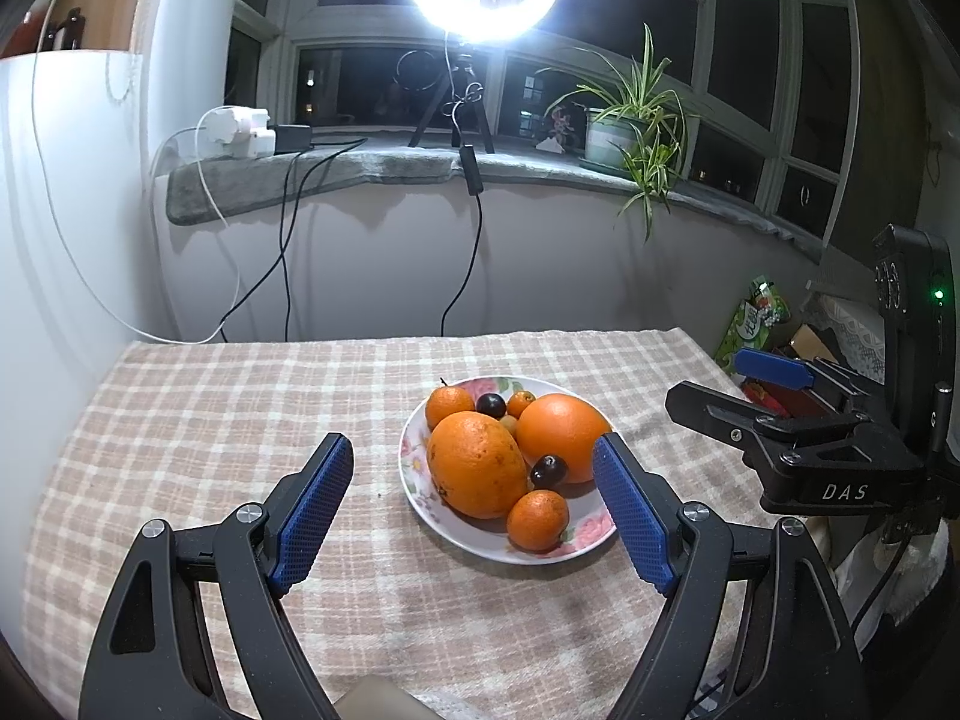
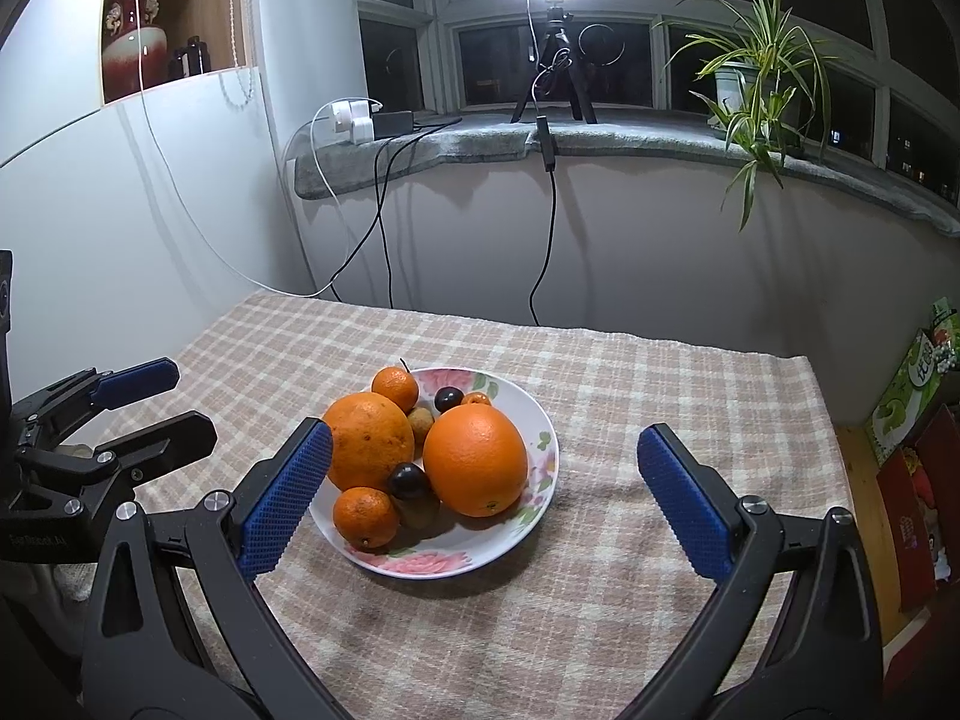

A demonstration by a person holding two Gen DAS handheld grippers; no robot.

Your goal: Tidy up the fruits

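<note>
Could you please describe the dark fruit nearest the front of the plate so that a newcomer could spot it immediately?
Find the flowered plate in the middle of the checked tablecloth. At its front, two big oranges sit side by side, and the dark fruit is wedged in the gap between them. It is small, glossy and almost black, unlike the orange fruit around it.

Bare checked cloth lies left of, behind and in front of the plate; fruit crowds the plate; the right gripper stands at the table's right edge, jaws apart.
</note>
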